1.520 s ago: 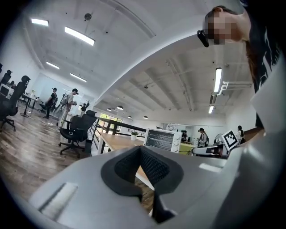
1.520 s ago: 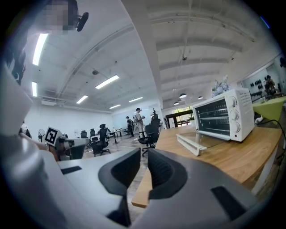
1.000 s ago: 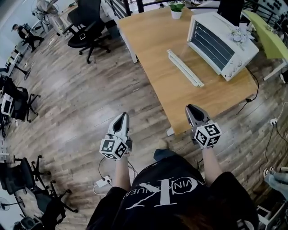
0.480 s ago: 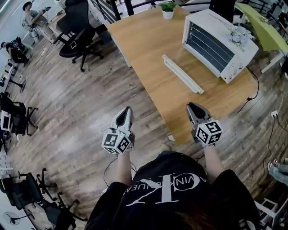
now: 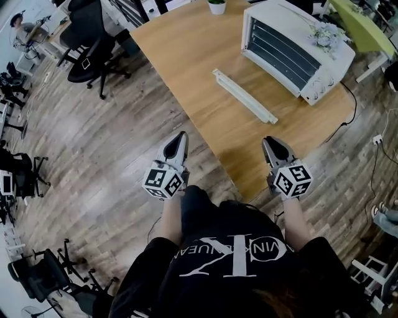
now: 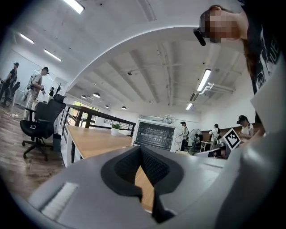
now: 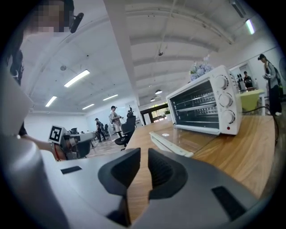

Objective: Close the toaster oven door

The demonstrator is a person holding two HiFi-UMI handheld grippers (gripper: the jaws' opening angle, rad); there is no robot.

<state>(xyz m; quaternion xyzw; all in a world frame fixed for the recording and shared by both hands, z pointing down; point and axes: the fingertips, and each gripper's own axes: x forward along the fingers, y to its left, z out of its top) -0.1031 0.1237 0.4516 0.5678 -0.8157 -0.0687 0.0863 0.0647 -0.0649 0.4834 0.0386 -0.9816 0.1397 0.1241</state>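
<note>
The white toaster oven point(image 5: 292, 49) stands at the far right of the wooden table point(image 5: 186, 56). Its glass door point(image 5: 244, 96) hangs open, lying flat toward me with the white handle edge nearest. The oven also shows in the left gripper view point(image 6: 154, 136) and the right gripper view point(image 7: 203, 105), the flat door point(image 7: 176, 142) in front of it. My left gripper point(image 5: 180, 138) is shut and empty, over the floor just off the table's near edge. My right gripper point(image 5: 272, 144) is shut and empty above the table's near corner. Both are well short of the door.
A small potted plant point(image 5: 216, 6) sits at the table's far edge. Flowers point(image 5: 323, 34) lie on the oven's top. A black cable point(image 5: 348, 118) runs off the table's right side. Office chairs point(image 5: 87, 43) stand on the wood floor at the left; a green table point(image 5: 360, 28) is at far right.
I have come closer to the table: the table and oven slid up in the head view, and both grippers now reach its near edge. Neither gripper's jaws changed.
</note>
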